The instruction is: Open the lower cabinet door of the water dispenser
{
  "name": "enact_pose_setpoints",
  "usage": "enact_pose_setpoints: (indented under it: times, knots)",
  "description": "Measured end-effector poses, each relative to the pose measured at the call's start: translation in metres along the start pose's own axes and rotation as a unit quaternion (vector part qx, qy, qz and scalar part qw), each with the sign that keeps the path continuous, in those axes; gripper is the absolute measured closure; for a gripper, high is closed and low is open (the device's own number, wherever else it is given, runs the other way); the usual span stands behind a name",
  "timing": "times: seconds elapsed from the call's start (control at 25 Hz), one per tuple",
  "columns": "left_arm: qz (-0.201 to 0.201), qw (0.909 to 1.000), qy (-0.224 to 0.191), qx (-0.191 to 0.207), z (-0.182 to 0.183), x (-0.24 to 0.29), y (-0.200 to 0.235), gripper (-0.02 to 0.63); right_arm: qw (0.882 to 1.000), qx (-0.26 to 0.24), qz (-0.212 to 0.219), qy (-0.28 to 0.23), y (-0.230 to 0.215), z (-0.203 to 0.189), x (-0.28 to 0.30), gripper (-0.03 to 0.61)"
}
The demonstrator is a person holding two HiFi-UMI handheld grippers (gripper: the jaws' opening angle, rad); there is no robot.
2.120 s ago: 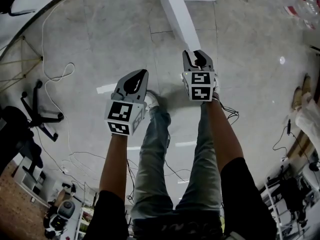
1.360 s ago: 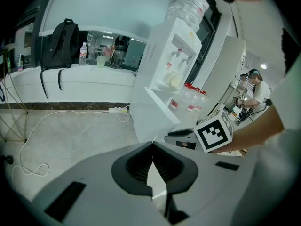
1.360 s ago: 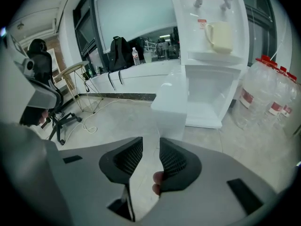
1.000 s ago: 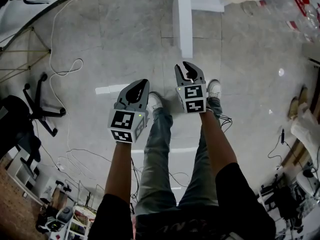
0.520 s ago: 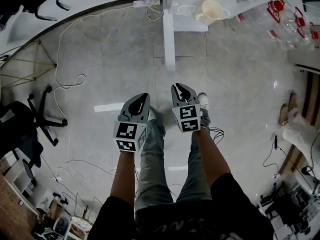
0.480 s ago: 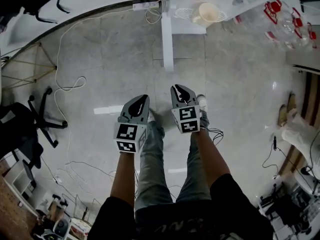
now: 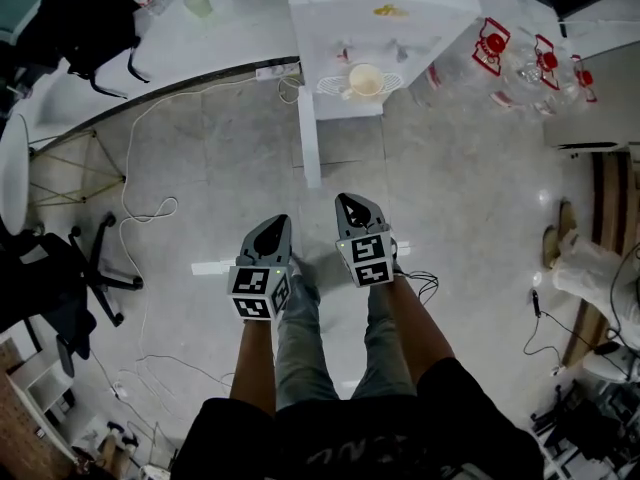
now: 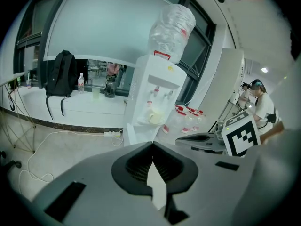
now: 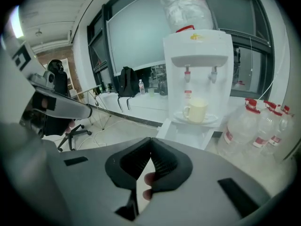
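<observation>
- Fingers of the left gripper point(image 8: 151, 146) pressed together, nothing between them
- Fingers of the right gripper point(image 9: 150, 140) have just been closing and meet on nothing
- Both grippers sit mid-frame in the head view, well apart from the water dispenser point(image 7: 375, 18) at top centre
- Its lower cabinet door point(image 7: 308, 143) juts out towards the grippers, swung open, so the task looks done

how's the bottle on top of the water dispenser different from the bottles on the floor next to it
The top bottle is upside down, neck sunk into the water dispenser; the floor bottles stand upright, necks up. The top bottle is a single one and looks crinkled; the floor bottles are several, clustered together, with smoother walls. Both are clear plastic with red at the neck.
</observation>
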State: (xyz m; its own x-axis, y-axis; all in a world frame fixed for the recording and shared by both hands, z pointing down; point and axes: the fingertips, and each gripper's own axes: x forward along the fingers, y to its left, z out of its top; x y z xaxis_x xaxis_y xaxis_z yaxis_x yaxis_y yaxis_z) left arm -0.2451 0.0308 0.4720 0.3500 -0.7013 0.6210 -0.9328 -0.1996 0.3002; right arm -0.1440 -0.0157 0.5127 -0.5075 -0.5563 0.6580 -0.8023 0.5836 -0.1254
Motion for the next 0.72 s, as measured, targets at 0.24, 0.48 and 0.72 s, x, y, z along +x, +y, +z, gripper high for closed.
enact_pose_setpoints:
  times: [0.24,0.48,0.72]
  knots:
    - [0.005,0.9997,-0.022,-0.001,0.040,-0.018,-0.027,0.601,1.000,0.006,-0.009,-0.025,-0.027,0.034,-0.047,0.565]
    - [-0.008,0.9988,-0.048,0.003,0.075,-0.033,-0.056,0.601,0.998,0.005,-0.023,-0.054,-0.047,0.072,-0.089,0.565]
    - [-0.007,0.9970,-0.078,0.001,0.118,-0.047,-0.074,0.601,0.996,0.021,-0.031,-0.085,-0.052,0.108,-0.127,0.565]
